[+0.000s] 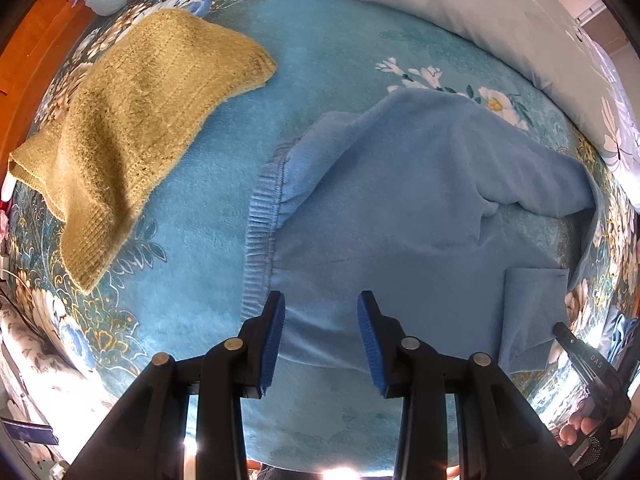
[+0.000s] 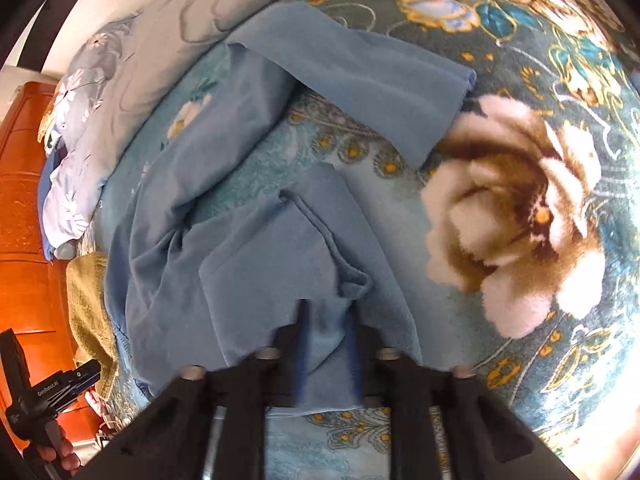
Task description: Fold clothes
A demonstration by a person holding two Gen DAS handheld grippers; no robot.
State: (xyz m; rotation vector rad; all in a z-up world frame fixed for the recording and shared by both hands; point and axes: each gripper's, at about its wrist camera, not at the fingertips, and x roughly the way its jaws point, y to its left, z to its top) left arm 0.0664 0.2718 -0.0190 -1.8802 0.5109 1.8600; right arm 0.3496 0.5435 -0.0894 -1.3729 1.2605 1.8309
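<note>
The left tongs (image 1: 321,334) hang with their blue pads spread wide and nothing between them, poised just above the near edge of the blue top (image 1: 400,208), which lies spread on the bed (image 1: 192,248) straight ahead of them. Its ribbed hem (image 1: 260,232) runs up the fabric's left side, just ahead and left of the tongs, so the garment's long axis seems to run crosswise, left to right, with the hem end pointing left. Over on the other side, the right tongs (image 2: 326,344) are blurred, jaws partly apart with blue cloth between the pads; whether they actually pinch it, I cannot tell. Ahead of them one sleeve (image 2: 360,76) stretches away to the upper right, cuff end out on the flowered blanket, and a flap of fabric (image 2: 276,256) lies doubled over just in front. So this reads as mid-fold on the blue top, a side or sleeve being turned in. Whatever follows calls for a firm pinch on a fabric edge and a flat, even carry across the body. Far left of the left tongs, a yellow knit sweater (image 1: 132,128) lies flat, well apart.
</note>
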